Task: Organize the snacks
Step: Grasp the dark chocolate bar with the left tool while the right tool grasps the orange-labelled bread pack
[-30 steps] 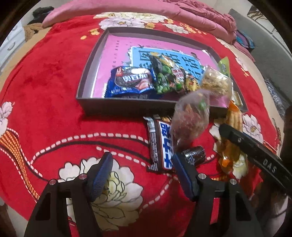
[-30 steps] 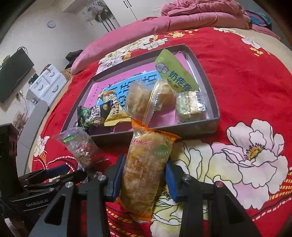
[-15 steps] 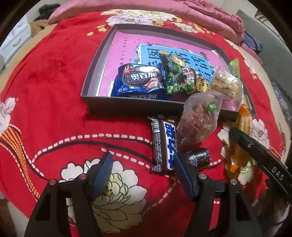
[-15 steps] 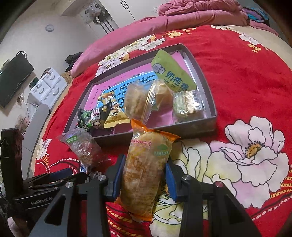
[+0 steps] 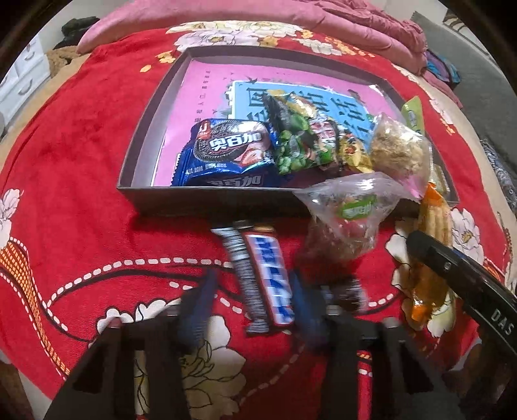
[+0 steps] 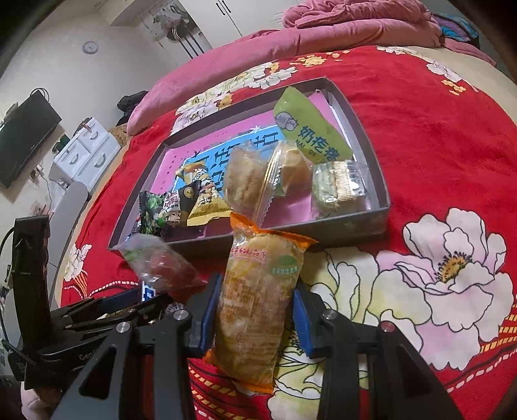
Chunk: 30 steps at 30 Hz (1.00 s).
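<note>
A chocolate bar (image 5: 265,274) in a brown, white and blue wrapper lies on the red bedspread, in front of the dark tray (image 5: 206,197). My left gripper (image 5: 250,307) straddles its near end, blurred, with the jaws closing. The right pad is at the wrapper's edge and the left pad still stands a little off it. A clear bag of reddish snack (image 5: 342,232) and a small dark sweet (image 5: 349,290) lie just to the right. My right gripper (image 6: 257,310) is shut on an orange bread packet (image 6: 258,290), which lies on the bedspread in front of the tray (image 6: 355,223).
The tray holds a blue biscuit pack (image 5: 226,152), a green pea pack (image 5: 297,145), a green packet (image 6: 310,132), clear-wrapped cakes (image 6: 245,181) and a foil-wrapped snack (image 6: 339,187). Its far left part is bare. A pink quilt (image 5: 290,19) lies behind.
The left jaws have drawn much closer together around the chocolate bar, which now lies between them. The right gripper and its orange packet have not moved.
</note>
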Motion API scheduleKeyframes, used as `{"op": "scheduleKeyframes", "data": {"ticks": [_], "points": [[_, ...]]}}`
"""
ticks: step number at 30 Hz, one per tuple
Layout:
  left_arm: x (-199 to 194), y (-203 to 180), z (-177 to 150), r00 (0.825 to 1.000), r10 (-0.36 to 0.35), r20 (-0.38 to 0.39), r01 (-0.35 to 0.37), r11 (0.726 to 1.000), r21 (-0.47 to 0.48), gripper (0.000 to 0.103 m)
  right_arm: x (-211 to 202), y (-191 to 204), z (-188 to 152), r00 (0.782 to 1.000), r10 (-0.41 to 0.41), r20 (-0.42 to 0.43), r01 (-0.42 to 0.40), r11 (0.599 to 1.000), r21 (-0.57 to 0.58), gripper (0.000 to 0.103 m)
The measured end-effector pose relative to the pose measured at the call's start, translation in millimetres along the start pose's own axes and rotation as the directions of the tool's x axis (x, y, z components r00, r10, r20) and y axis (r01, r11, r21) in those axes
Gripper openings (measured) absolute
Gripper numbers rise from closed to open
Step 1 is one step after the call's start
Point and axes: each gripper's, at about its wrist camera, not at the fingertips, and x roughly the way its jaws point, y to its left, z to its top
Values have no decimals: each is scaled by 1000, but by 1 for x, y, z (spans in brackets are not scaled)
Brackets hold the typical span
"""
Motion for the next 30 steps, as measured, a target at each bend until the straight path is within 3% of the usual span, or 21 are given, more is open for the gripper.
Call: {"op": "scheduleKeyframes", "data": {"ticks": [6, 12, 14, 16, 19, 25, 30], "points": [[-9, 9, -3, 997, -76, 10, 76, 997, -31, 33, -6, 1, 1, 1000, 23, 19, -22, 1000, -13, 39], [-35, 23, -9, 986, -141, 86, 147, 987, -68, 32, -19, 8, 0, 996, 72, 55, -69, 997, -42, 39], [-42, 24, -8, 983, -145, 114, 153, 986, -72, 29, -23, 9, 1, 995, 75, 69, -72, 996, -46, 39], [-50, 27, -8, 977, -150, 148, 163, 984, -78, 18, -26, 8, 2, 994, 71, 85, -67, 997, -43, 39], [-54, 29, -6, 974, -142, 175, 158, 984, -83, 18, -31, 6, 3, 992, 69, 109, -65, 997, -36, 39], [-42, 35, -6, 976, -176, 130, 191, 974, -119, 18, -30, 2, 5, 992, 65, 106, -62, 998, -25, 39], [-50, 38, -6, 969, -177, 175, 200, 971, -127, 18, -31, 2, 6, 991, 64, 117, -62, 998, -25, 39]]}}
